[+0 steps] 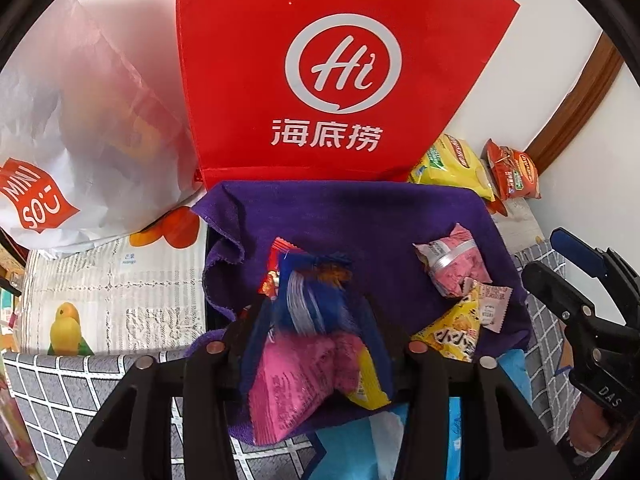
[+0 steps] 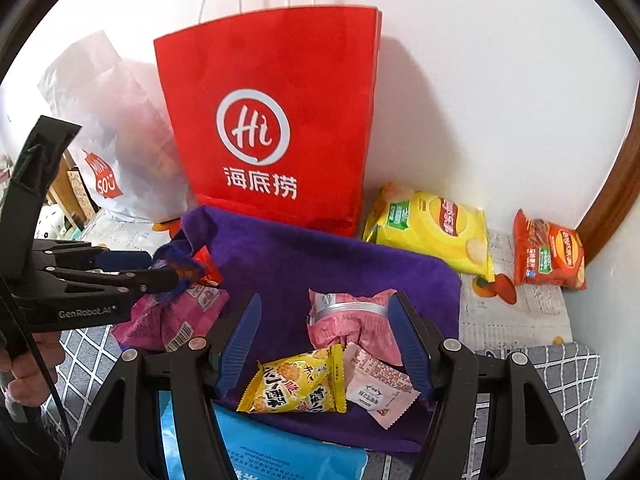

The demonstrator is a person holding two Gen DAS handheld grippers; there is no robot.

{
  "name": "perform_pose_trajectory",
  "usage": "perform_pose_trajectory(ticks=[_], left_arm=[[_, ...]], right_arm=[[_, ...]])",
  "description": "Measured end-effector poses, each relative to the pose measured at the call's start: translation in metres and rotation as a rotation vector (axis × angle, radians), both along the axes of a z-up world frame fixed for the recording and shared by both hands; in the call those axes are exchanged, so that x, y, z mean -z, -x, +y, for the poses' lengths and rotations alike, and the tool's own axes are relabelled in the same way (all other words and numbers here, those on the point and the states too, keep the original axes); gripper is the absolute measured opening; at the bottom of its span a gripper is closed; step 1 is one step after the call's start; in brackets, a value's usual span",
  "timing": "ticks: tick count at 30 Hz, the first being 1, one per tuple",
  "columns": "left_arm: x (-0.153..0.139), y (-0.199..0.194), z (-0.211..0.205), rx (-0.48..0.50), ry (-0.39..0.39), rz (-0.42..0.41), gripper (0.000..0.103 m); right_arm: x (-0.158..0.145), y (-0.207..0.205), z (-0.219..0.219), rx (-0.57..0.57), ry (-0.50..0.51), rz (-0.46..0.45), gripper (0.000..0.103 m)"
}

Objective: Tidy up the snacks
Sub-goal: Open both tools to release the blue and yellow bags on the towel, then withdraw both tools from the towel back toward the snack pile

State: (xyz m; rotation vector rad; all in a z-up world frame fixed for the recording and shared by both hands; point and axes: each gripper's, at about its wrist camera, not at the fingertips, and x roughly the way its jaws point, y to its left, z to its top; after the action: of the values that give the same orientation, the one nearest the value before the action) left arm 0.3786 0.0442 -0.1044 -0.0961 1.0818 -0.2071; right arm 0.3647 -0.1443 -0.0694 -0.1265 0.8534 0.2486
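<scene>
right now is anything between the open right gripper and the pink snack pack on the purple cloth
Nothing visible blocks it. The right gripper is open, and the pink snack pack lies on the purple cloth just ahead between its fingers. The yellow snack packet and a pale pink sachet lie nearer the camera, below the fingers, not in between.

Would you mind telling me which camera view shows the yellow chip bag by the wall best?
The right wrist view: the yellow chip bag lies whole and unobstructed beside the red bag, its label facing the camera. In the left wrist view it is small, near the edge, and partly hidden behind the red bag and purple cloth.
</scene>
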Motion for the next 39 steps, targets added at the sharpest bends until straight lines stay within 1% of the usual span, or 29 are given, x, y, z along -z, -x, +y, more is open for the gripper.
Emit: perform_pose_trajectory(ticks=[1,3,11,14,18,25,28,32,35,39], left_arm=[[-0.002,0.001,0.0,-0.001,0.004,-0.001,0.058],[-0.007,0.004,-0.001,-0.001,0.009,-0.013,0.063],[-0.036,0.022,-0.003,0.03,0.043,-0.072,0.064],[-0.048,0.03,-0.005,0.051,0.057,-0.103,0.064],[-0.066,0.045,-0.007,0.067,0.066,-0.15,0.064],[-0.099,0.075,-0.012,0.078,0.045,-0.248,0.064],[-0.109,0.087,-0.014,0.081,0.036,-0.258,0.064],[-0.118,0.11,-0.016,0.09,0.02,-0.281,0.064],[-0.121,0.126,-0.01,0.058,0.019,-0.301,0.064],[-0.118,0.145,0.001,0.024,0.027,-0.289,0.064]], right_arm=[[-0.003,0.002,0.0,0.004,-0.004,-0.007,0.066],[-0.006,0.007,-0.001,0.013,-0.019,-0.011,0.066],[-0.01,0.034,-0.012,0.07,-0.008,0.017,0.066],[-0.01,0.049,-0.021,0.107,-0.015,0.031,0.066],[-0.014,0.072,-0.034,0.163,0.003,0.027,0.066],[-0.025,0.119,-0.057,0.228,-0.005,-0.001,0.066],[-0.031,0.135,-0.064,0.248,-0.01,-0.016,0.066],[-0.032,0.154,-0.07,0.272,-0.027,-0.032,0.066],[-0.03,0.165,-0.072,0.288,-0.053,-0.047,0.066],[-0.028,0.175,-0.069,0.281,-0.057,-0.045,0.066]])
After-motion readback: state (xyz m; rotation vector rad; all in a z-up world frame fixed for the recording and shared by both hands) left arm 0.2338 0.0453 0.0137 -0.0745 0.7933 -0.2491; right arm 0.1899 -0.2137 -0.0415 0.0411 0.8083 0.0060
